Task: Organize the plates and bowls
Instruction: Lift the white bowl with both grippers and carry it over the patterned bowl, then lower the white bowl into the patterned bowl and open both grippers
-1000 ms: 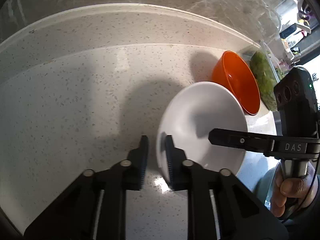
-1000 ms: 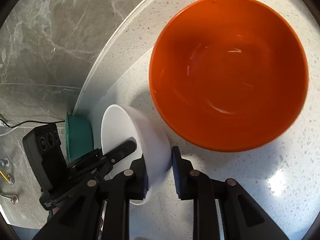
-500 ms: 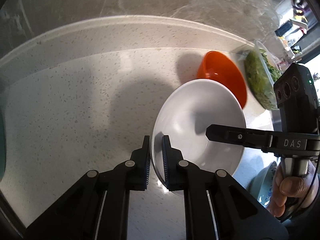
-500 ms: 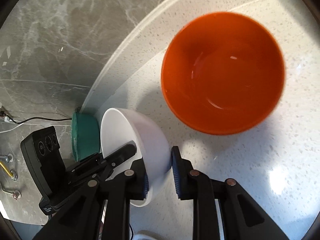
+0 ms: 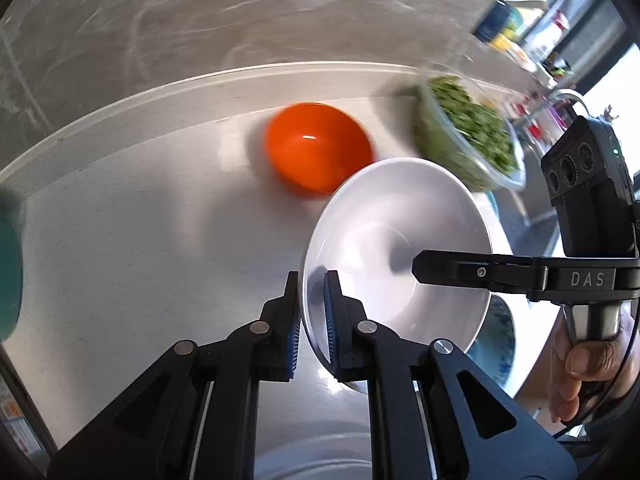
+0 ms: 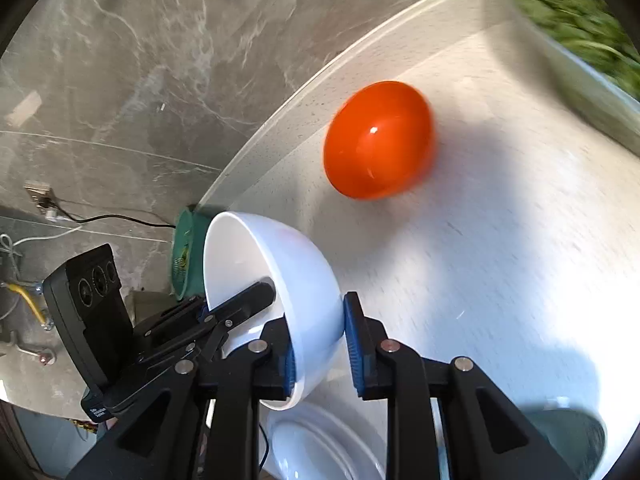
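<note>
White glazed ceramic: one white bowl (image 5: 396, 248), carried in the air by both tools at once. The left gripper (image 5: 311, 320) is clamped narrow across the rim wall on one side, one pad inside and one outside; the right gripper (image 6: 319, 344) is pinched on the opposite wall, its jaws a little wider, since they span a curved part of the side. Change since a second ago: the bowl, then low beside the orange bowl (image 5: 318, 147) and partly covering it in the left wrist view, is now raised off the white speckled countertop (image 5: 132, 220) and drawn back toward the person, so the orange bowl shows whole, smaller and apart from it. Meaning for the task, as a judgement: the pick-up is complete and the carry toward a stacking place has begun; a white plate (image 6: 316, 444) lies directly under the grippers and seems a likely place. Orientation: a round item, so it has no long axis in plan; its axis of symmetry is tilted, the mouth turned toward the left tool's side and not straight up. Also present: a clear container of greens (image 5: 468, 140) behind, a teal bowl (image 6: 188, 256) at the counter's edge, and a hand (image 5: 588, 376) on the right tool's grip.
</note>
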Demonstrator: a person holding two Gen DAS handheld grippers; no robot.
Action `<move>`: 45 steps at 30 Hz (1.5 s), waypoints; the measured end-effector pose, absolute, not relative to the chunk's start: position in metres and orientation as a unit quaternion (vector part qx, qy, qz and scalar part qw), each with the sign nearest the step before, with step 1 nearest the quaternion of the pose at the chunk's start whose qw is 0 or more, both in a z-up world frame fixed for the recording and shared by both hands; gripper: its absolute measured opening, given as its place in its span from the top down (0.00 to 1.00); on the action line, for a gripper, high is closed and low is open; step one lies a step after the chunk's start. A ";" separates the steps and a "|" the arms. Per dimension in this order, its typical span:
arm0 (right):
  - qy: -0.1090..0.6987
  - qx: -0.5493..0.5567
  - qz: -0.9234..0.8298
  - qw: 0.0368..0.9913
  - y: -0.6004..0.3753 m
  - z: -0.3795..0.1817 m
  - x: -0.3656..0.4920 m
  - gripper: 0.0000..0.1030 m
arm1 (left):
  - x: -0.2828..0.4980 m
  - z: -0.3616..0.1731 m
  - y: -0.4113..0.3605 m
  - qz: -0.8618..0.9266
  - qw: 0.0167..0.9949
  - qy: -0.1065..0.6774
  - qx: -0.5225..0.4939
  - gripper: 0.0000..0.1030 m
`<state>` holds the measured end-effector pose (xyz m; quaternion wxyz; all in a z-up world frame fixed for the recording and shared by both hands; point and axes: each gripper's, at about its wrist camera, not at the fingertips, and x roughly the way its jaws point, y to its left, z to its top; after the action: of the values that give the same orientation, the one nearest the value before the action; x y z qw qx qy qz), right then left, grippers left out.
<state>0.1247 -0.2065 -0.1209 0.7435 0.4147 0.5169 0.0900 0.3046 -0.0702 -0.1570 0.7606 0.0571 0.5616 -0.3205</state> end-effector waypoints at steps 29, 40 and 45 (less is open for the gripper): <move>0.528 0.456 0.021 0.716 -0.275 -0.147 -0.058 0.74 | 0.122 -0.205 -0.183 -0.384 0.689 0.606 0.106 0.88; 0.541 0.448 0.014 0.712 -0.273 -0.160 -0.059 0.74 | 0.127 -0.224 -0.193 -0.375 0.683 0.615 0.120 0.87; 0.553 0.430 0.010 0.714 -0.268 -0.164 -0.055 0.74 | 0.129 -0.234 -0.195 -0.368 0.683 0.619 0.123 0.86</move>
<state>-0.0548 -0.2685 -0.1638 0.7137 0.4302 0.5527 0.0101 0.1289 -0.1955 -0.2342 0.6827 0.1230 0.6189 -0.3685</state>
